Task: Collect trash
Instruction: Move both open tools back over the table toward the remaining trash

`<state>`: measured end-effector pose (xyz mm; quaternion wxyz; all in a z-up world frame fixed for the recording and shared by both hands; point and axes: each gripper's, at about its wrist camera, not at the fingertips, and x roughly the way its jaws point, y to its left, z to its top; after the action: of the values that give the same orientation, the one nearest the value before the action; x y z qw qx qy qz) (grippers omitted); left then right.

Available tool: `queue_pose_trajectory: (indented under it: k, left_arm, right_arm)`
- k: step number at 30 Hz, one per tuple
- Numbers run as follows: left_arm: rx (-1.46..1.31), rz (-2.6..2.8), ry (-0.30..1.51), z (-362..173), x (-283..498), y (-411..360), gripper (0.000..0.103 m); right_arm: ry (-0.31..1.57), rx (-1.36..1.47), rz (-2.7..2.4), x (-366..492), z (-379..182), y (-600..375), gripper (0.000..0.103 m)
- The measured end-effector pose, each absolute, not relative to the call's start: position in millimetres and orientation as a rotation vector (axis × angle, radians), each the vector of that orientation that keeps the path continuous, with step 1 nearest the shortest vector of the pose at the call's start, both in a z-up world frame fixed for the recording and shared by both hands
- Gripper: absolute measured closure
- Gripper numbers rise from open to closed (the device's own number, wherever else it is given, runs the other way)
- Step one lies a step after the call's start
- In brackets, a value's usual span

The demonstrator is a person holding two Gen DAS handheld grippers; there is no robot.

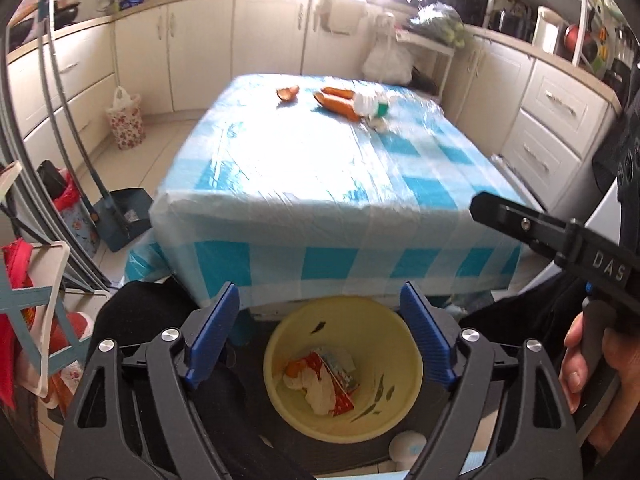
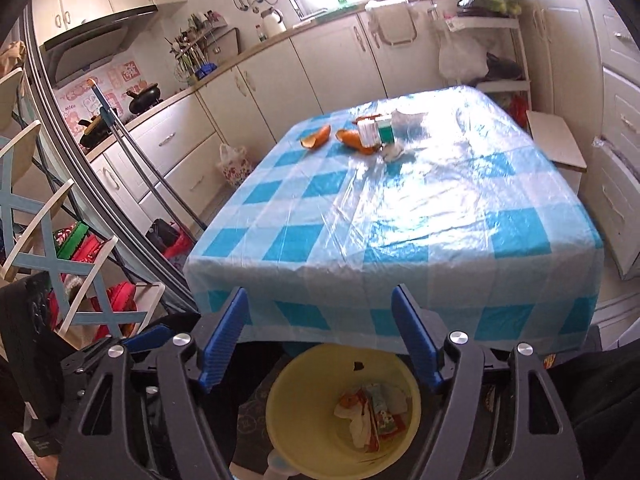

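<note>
Hanging wide and empty, the left gripper (image 1: 320,336) frames a round yellow plastic bin (image 1: 404,364) just below its ribbed blue pads (image 1: 214,336); crumpled white tissue and a red wrapper (image 1: 334,376) lie inside. The right gripper (image 2: 320,336) also stands spread, holding nothing, above that bin. Orange peels (image 2: 316,138) and a small bottle (image 2: 366,132) sit far ahead on the glossy checked tablecloth (image 2: 400,220).

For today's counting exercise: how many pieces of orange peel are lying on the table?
3: one piece alone on the left, two pieces close together beside the white bottle. More may hide behind the bottle.
</note>
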<state>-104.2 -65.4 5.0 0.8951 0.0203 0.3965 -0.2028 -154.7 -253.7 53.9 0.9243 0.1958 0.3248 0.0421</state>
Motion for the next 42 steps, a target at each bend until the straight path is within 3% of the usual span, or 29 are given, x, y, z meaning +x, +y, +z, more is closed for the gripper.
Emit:
queue_pose_trajectory:
  k: [42]
  left_arm:
    - [-0.05,-0.374,0.78,16.3,-100.3,-41.6,0.02]
  right_arm:
    - [0.618,0.33,0.066,-155.7,60.7,-249.2,0.031]
